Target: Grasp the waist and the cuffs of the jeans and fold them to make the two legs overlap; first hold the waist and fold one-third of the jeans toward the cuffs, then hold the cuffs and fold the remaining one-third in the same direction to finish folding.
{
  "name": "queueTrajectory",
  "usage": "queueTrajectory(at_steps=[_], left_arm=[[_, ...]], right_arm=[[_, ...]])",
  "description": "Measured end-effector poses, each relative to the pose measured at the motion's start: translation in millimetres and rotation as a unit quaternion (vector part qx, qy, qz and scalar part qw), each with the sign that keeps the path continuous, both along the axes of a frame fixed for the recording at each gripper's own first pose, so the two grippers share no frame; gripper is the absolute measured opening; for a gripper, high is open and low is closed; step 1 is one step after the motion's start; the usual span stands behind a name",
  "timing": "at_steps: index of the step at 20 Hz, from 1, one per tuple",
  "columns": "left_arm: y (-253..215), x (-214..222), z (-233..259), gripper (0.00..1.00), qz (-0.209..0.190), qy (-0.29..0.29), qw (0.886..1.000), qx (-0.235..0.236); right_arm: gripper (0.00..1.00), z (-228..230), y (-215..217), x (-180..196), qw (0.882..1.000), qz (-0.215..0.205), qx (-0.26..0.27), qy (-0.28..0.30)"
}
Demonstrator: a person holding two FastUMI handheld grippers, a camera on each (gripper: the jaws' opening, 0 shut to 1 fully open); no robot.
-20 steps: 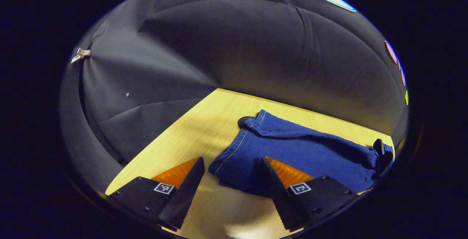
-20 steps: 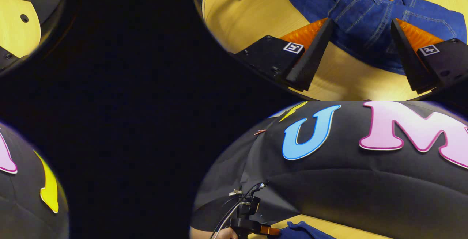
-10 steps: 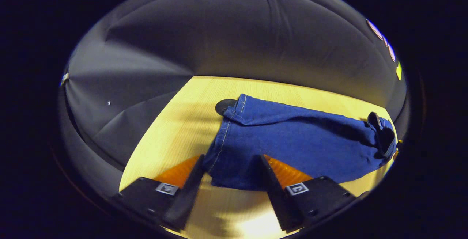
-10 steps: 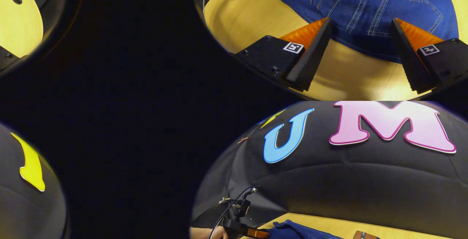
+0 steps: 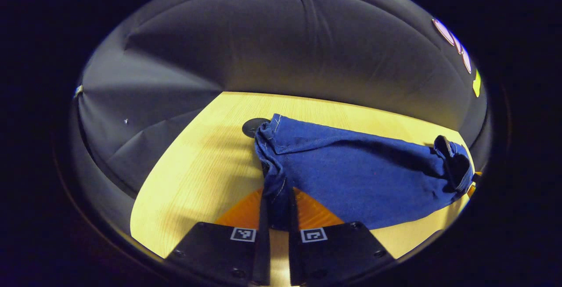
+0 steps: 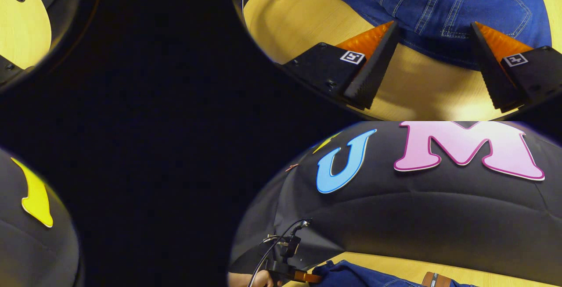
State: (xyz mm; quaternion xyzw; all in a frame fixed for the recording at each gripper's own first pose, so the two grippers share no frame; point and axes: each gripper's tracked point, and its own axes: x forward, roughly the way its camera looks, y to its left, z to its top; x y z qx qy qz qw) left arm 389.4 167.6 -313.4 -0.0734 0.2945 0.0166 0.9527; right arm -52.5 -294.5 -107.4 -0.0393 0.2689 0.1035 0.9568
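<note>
Blue jeans [image 5: 351, 173] lie across the wooden table [image 5: 197, 168]. In the left gripper view, my left gripper [image 5: 276, 217] is shut on the bunched cuff end, and both fingers press the denim. The right gripper [image 5: 452, 164] shows far off at the waist end. In the right gripper view, the jeans' seat with a back pocket [image 6: 439, 1] lies just ahead. My right gripper [image 6: 432, 72] stands open, its fingers straddling the near edge of the denim without pressing it. The left gripper [image 6: 303, 275], held by a hand, grips the cuff at the far end.
A round black hole [image 5: 252, 127] sits in the table just behind the cuff. The black cloth wall [image 5: 285, 50] rises close behind the table's far edge. Bare wood [image 6: 307, 15] lies to the left of the waist. A brown leather patch [image 6: 432, 279] marks the waistband.
My left gripper has moved onto the cuff and shut on it, bunching the denim. The right gripper has stayed open and shifted slightly along the waist.
</note>
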Motion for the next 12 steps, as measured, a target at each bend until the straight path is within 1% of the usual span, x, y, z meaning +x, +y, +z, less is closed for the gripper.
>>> queueTrajectory(at_steps=[2,3,4,5,6,9,12], left_arm=[[-5,-3,4,0.15,0.010,-0.007,0.999,-0.047],[-3,-3,5,0.13,0.024,-0.010,0.997,-0.067],[-4,-3,5,0.09,0.037,-0.006,0.996,-0.082],[-1,-2,11,0.12,0.046,-0.010,0.995,-0.088],[-1,-2,16,0.08,0.049,-0.015,0.995,-0.091],[-5,-2,37,0.07,0.042,-0.050,0.993,-0.097],[-11,-4,69,0.07,0.033,-0.076,0.991,-0.106]], right_arm=[[0.98,6,-5,0,1.000,-0.007,0.001,0.001],[0.98,10,-10,0,1.000,-0.010,-0.001,-0.002],[0.98,16,-16,1,1.000,-0.015,-0.003,-0.008],[0.98,23,-24,1,1.000,-0.020,-0.006,-0.012],[0.98,28,-32,1,0.999,-0.026,-0.009,-0.016],[0.98,40,-60,-6,0.998,-0.052,-0.011,-0.018],[0.98,47,-88,-18,0.997,-0.081,-0.012,-0.012]])
